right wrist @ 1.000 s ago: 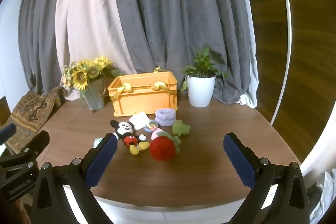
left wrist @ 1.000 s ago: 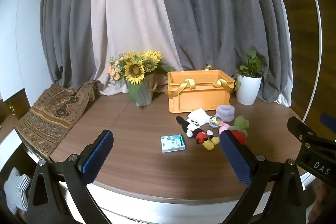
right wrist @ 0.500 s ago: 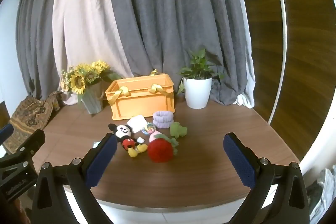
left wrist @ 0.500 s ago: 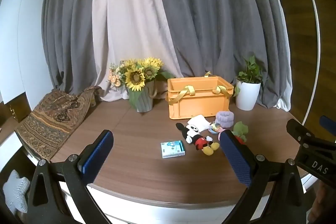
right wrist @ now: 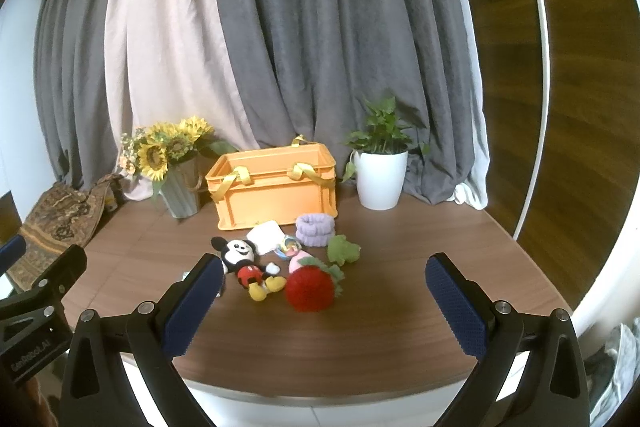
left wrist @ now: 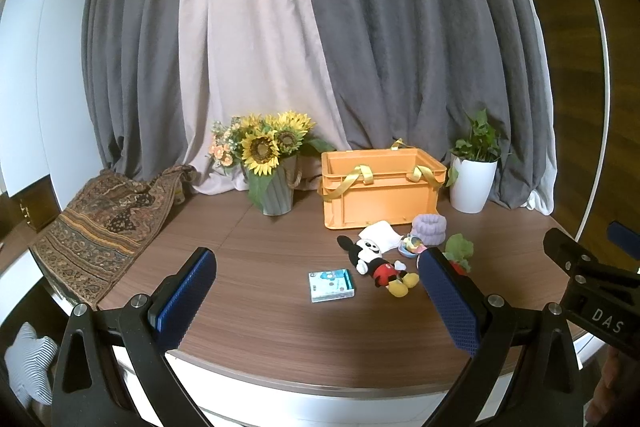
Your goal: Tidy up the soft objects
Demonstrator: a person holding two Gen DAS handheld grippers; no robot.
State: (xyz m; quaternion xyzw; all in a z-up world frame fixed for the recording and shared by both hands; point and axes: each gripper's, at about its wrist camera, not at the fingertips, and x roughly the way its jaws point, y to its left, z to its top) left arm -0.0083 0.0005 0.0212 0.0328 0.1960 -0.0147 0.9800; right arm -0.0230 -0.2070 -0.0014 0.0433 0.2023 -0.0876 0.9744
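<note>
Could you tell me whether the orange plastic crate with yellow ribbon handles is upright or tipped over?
Upright: the orange plastic crate stands on its base on the brown wooden table, open rim up.

orange plastic crate (right wrist: 276,193): orange, yellow ribbon handles
round plush strawberry (right wrist: 309,289): red, green leaves
fluffy scrunchie (right wrist: 315,230): lilac
woven throw (left wrist: 100,227): brown-gold paisley
wooden desk (right wrist: 380,315): dark walnut grain
tongs' pads (right wrist: 456,303): blue, dimpled

Both fisheye views are evenly, softly lit and fairly sharp, with dark vignetted corners and strong edge bending that bows the curtains (left wrist: 320,27). The wooden table (right wrist: 380,327) shows faint sheen and soft shadows beneath the toys.
</note>
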